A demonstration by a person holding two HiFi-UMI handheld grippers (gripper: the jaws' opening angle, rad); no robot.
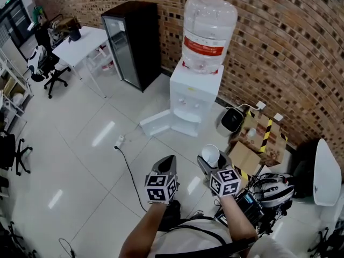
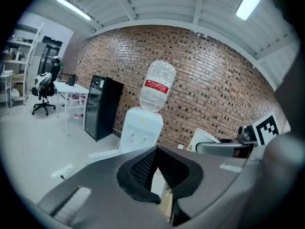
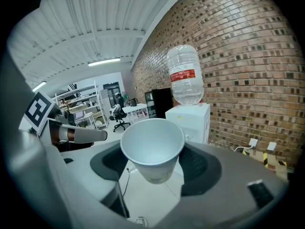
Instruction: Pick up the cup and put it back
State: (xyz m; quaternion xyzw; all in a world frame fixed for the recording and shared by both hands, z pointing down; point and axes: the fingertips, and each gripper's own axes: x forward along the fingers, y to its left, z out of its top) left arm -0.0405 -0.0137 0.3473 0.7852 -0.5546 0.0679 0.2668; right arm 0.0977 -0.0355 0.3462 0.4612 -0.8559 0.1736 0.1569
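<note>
A white paper cup (image 1: pixel 210 155) sits upright and empty between the jaws of my right gripper (image 1: pixel 211 163), which is shut on it and held in the air above the floor. In the right gripper view the cup (image 3: pixel 152 147) fills the centre, with a pad pressed against each side. My left gripper (image 1: pixel 167 161) hangs beside it on the left, shut with nothing in it. From the left gripper view the cup (image 2: pixel 204 140) shows at the right. A white water dispenser (image 1: pixel 191 98) with a large clear bottle (image 1: pixel 208 28) stands ahead against the brick wall.
The dispenser's lower door (image 1: pixel 156 123) hangs open at its left. A black fridge (image 1: pixel 131 42) and a white table (image 1: pixel 80 42) stand further left. Cardboard boxes (image 1: pixel 258 138) and a small white appliance (image 1: pixel 232 120) sit to the right. A power strip with cable (image 1: pixel 121 141) lies on the floor.
</note>
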